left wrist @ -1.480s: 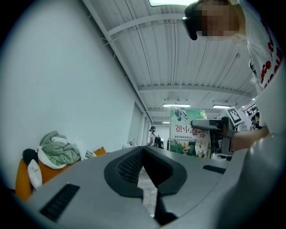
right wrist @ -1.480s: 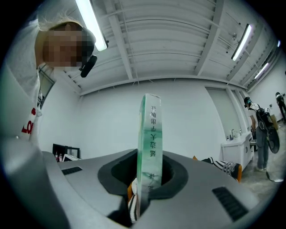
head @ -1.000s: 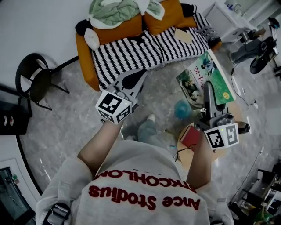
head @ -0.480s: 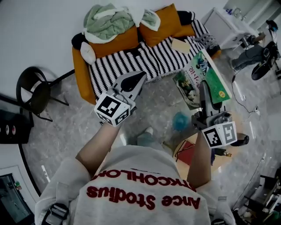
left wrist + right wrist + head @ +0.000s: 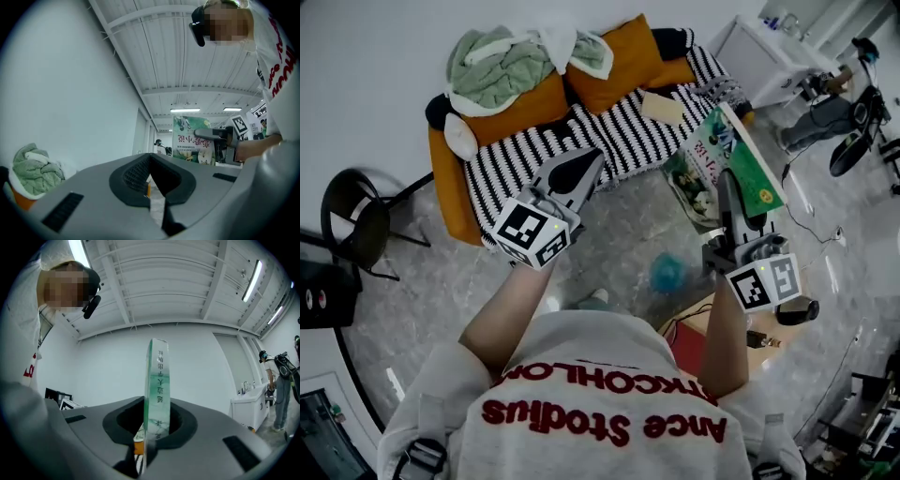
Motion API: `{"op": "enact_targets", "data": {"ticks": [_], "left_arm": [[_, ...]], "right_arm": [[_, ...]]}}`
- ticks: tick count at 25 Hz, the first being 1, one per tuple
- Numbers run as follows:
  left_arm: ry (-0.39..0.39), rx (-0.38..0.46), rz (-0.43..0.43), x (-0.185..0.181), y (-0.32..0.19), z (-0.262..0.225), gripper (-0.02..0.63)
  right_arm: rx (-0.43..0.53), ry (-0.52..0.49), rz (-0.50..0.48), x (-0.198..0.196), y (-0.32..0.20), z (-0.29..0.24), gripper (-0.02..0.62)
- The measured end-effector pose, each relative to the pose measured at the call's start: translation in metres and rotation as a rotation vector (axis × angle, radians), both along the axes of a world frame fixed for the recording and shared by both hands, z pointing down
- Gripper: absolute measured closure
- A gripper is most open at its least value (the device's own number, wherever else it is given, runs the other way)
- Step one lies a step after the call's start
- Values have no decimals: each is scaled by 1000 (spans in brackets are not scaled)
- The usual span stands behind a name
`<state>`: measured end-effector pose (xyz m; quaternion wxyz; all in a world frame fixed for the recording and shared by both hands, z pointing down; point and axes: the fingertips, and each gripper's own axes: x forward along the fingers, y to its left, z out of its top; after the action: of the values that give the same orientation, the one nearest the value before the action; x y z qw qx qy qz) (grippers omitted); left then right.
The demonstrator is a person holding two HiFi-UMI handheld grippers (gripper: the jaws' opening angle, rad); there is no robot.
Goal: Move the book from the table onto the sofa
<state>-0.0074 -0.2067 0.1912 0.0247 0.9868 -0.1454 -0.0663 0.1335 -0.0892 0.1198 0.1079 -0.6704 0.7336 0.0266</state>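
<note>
The book (image 5: pixel 724 161), green-covered with pictures and printed characters, hangs in the air, held upright by one edge in my right gripper (image 5: pixel 725 184). In the right gripper view its spine (image 5: pixel 157 385) stands edge-on between the jaws, which are shut on it. It is over the floor just in front of the right end of the striped sofa (image 5: pixel 609 141). My left gripper (image 5: pixel 589 159) is shut and holds nothing; it points at the sofa's front edge. The left gripper view shows the book (image 5: pixel 191 140) and the right gripper off to the right.
A green blanket (image 5: pixel 492 66), orange cushions (image 5: pixel 609 70) and a tan flat item (image 5: pixel 661 106) lie on the sofa. The round wooden table (image 5: pixel 722 323) is at my right side. A blue object (image 5: pixel 667 272) sits on the floor. A black chair (image 5: pixel 356 225) stands left, a white cabinet (image 5: pixel 769 56) right.
Both grippers have travelled away from the round table toward the sofa, the right one carrying the book. The sofa's front edge is now nearer to both.
</note>
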Motion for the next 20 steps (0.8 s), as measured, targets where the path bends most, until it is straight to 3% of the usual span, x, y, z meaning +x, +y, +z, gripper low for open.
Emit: {"op": "enact_targets", "data": {"ticks": [2, 4, 10, 12, 15, 20], "left_arm": [[8, 6, -8, -2, 3, 0, 591], [17, 13, -20, -29, 22, 2, 591], [50, 24, -75, -198, 126, 13, 591], [60, 30, -84, -239, 151, 14, 591], [67, 32, -86, -259, 162, 15, 591], [71, 33, -59, -244, 154, 17, 591]], "right_arm": [[-1, -1, 1, -1, 5, 2, 514], [6, 8, -5, -27, 25, 3, 514], [25, 44, -42, -192, 133, 10, 514], [31, 50, -46, -231, 158, 11, 514], [34, 50, -45, -253, 171, 14, 514], [33, 60, -21, -245, 167, 16, 514]]}}
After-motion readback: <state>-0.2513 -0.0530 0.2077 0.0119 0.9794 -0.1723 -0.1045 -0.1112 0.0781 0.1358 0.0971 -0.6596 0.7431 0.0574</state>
